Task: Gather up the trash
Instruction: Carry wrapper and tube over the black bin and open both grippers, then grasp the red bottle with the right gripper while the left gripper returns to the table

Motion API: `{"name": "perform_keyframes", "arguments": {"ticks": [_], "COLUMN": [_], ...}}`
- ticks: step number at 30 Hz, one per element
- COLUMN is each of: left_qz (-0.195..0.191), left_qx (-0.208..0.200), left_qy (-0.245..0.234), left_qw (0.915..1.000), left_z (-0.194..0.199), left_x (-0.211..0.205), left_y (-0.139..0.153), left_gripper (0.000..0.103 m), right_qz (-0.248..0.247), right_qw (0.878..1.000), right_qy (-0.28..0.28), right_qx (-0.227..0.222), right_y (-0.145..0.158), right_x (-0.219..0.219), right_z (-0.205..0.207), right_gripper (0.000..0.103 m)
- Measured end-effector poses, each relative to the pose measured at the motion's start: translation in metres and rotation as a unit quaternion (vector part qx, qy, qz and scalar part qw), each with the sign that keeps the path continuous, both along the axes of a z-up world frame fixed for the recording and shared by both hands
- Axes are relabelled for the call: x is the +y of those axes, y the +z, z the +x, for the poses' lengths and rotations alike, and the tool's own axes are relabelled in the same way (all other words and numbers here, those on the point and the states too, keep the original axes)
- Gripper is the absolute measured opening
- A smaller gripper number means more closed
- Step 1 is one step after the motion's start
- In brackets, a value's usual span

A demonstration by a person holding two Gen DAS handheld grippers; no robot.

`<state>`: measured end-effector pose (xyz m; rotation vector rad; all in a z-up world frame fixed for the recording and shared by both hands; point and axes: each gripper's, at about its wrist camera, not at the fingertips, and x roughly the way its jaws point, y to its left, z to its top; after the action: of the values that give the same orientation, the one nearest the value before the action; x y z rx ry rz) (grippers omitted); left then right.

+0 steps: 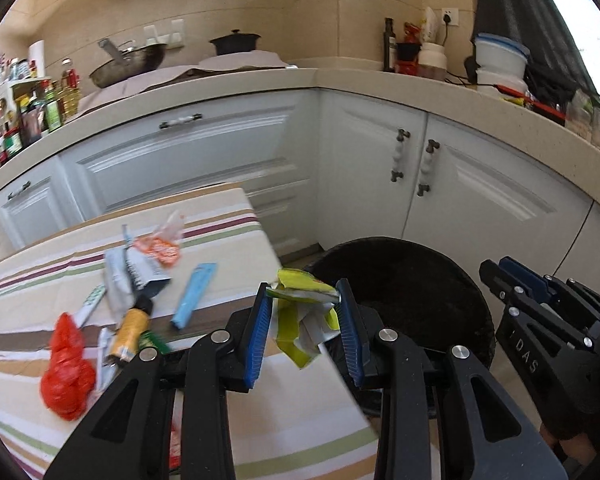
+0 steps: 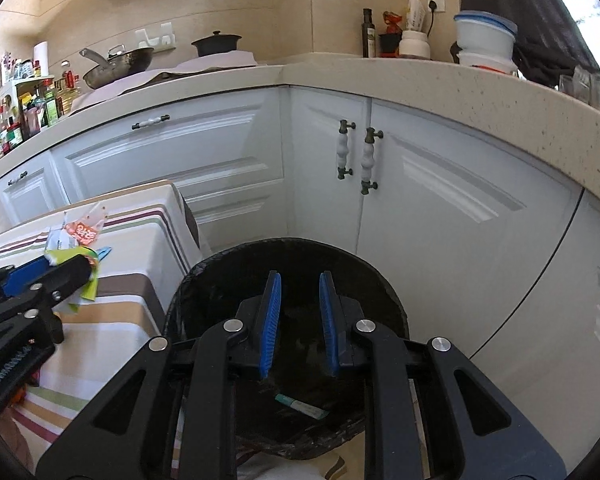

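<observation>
Left wrist view: my left gripper [image 1: 304, 296] has its jaws clamped on a crumpled yellow-green wrapper [image 1: 306, 312], held right at the striped worktop's [image 1: 220, 216] right edge, partly past it and above the near rim of the black trash bin [image 1: 412, 280]. More trash, including a red bag [image 1: 66, 368] and a blue packet [image 1: 192, 296], lies well back from that edge. Right wrist view: my right gripper [image 2: 300, 280] hangs over the bin's open mouth, jaws empty and slightly parted; one wrapper [image 2: 302, 405] lies inside. White cabinets [image 2: 440, 208] stand just behind the bin.
</observation>
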<state>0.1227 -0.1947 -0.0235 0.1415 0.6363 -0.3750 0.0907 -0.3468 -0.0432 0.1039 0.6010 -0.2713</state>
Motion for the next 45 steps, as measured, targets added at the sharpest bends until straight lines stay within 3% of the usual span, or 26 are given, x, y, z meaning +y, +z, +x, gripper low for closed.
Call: {"name": "perform_keyframes", "arguments": {"ticks": [9, 13, 21, 34, 45], "left_qz": [0.015, 0.022, 0.014, 0.017, 0.02], "left_qx": [-0.001, -0.003, -0.016, -0.024, -0.019], "left_qy": [-0.018, -0.018, -0.001, 0.069, 0.173], "left_qw": [0.9997, 0.9996, 0.9998, 0.9972, 0.9846], "left_z": [0.012, 0.015, 0.01, -0.013, -0.029], "left_x": [-0.031, -0.036, -0.021, 0.066, 0.171], "left_y": [-0.007, -0.009, 0.003, 0.018, 0.016], "left_gripper": [0.034, 0.054, 0.057, 0.057, 0.057], "right_qz": [0.01, 0.013, 0.012, 0.02, 0.016], "right_qw": [1.0, 0.999, 0.999, 0.999, 0.992], "right_qy": [-0.021, -0.033, -0.033, 0.03, 0.127], "right_qx": [0.007, 0.005, 0.007, 0.006, 0.011], "right_y": [-0.008, -0.009, -0.007, 0.005, 0.012], "right_x": [-0.023, -0.03, -0.027, 0.044, 0.136], "right_z": [0.001, -0.002, -0.005, -0.009, -0.011], "right_gripper": [0.02, 0.023, 0.028, 0.036, 0.038]}}
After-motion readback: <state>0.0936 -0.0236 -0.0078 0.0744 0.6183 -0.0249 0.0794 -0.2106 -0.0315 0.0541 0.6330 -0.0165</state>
